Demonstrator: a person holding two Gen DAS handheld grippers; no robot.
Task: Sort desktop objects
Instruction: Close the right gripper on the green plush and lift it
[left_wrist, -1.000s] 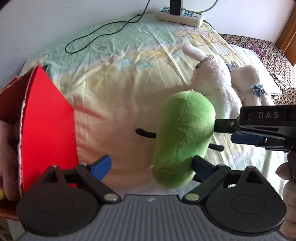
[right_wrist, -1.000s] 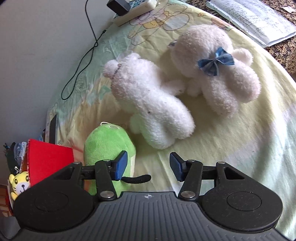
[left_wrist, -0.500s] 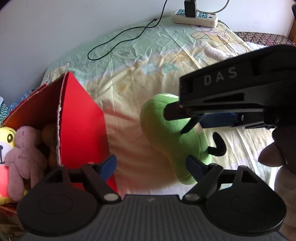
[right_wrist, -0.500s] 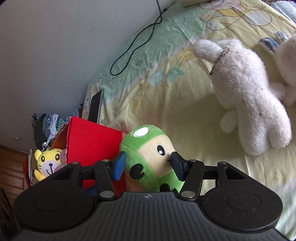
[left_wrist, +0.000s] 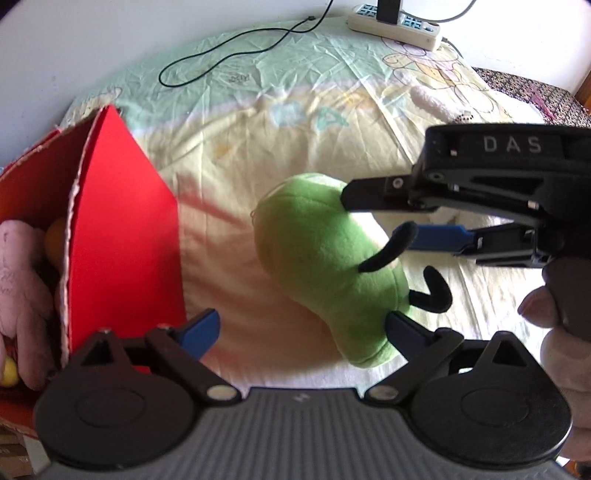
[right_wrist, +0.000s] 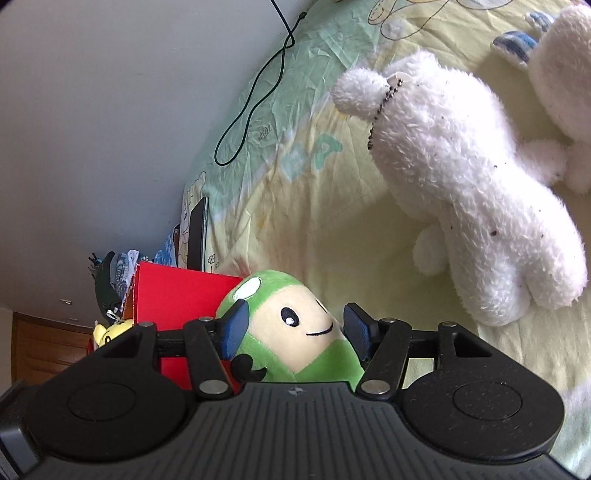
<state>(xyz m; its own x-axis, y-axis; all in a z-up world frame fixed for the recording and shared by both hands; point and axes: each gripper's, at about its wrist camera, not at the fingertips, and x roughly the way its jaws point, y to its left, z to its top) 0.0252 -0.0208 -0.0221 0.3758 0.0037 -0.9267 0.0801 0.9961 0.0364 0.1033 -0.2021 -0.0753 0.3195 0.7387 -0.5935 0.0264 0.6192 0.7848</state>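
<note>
Right gripper (right_wrist: 293, 332) straddles my green plush (right_wrist: 291, 332), jaws opening so whether it's held I can't tell; plush sits beside the red box (left_wrist: 125, 236), presumably its bin. Left gripper (left_wrist: 301, 328) opening wide, nothing gripped

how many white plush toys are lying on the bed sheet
2. One long white plush toy with a bead chain lies in the middle of the bed sheet; a second white plush lies beside it, cut off at the frame's edge. Others may be hidden.

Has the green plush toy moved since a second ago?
Yes. The green plush toy lay beside the white plush rabbit; now it is upright between the right claw's pads, against the red box.
</note>
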